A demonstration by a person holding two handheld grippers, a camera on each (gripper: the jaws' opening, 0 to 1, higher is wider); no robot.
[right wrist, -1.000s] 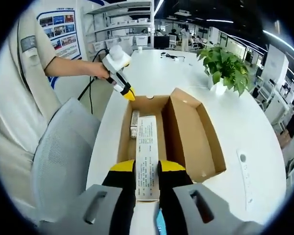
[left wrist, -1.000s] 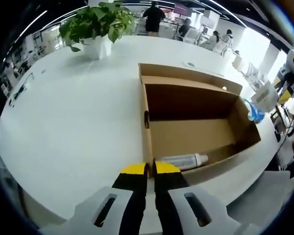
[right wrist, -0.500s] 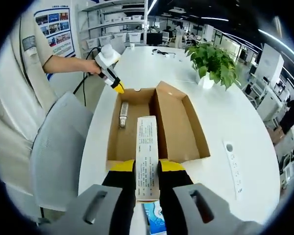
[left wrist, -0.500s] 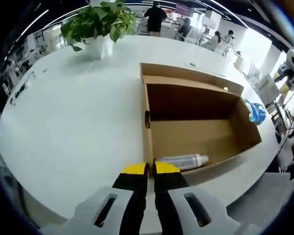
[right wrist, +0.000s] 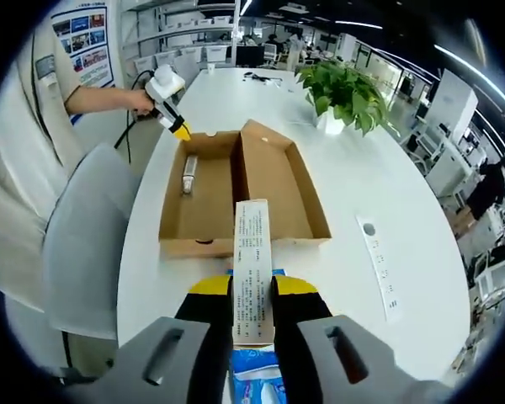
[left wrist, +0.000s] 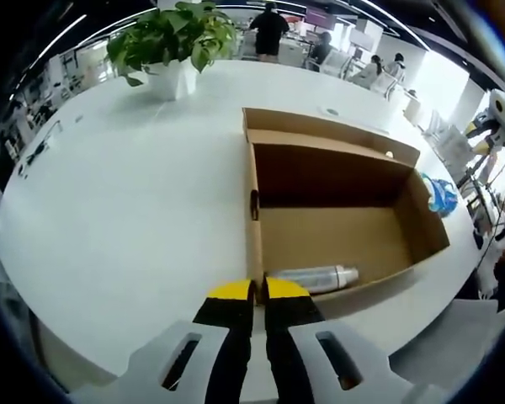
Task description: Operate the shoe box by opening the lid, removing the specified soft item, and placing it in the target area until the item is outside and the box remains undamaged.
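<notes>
One light, squashy pack is pinched in the right gripper at bottom centre, best held mid-body; left gripper is closed, empty.

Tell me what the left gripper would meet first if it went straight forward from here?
Probably the near cardboard wall of the box, right ahead of the left gripper; the bottle lies just behind it. Depth is uncertain.

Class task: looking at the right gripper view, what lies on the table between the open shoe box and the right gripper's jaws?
In the right gripper view, a blue-and-white packet lies on the white table between the shoe box and the right gripper, under the held printed carton.
</notes>
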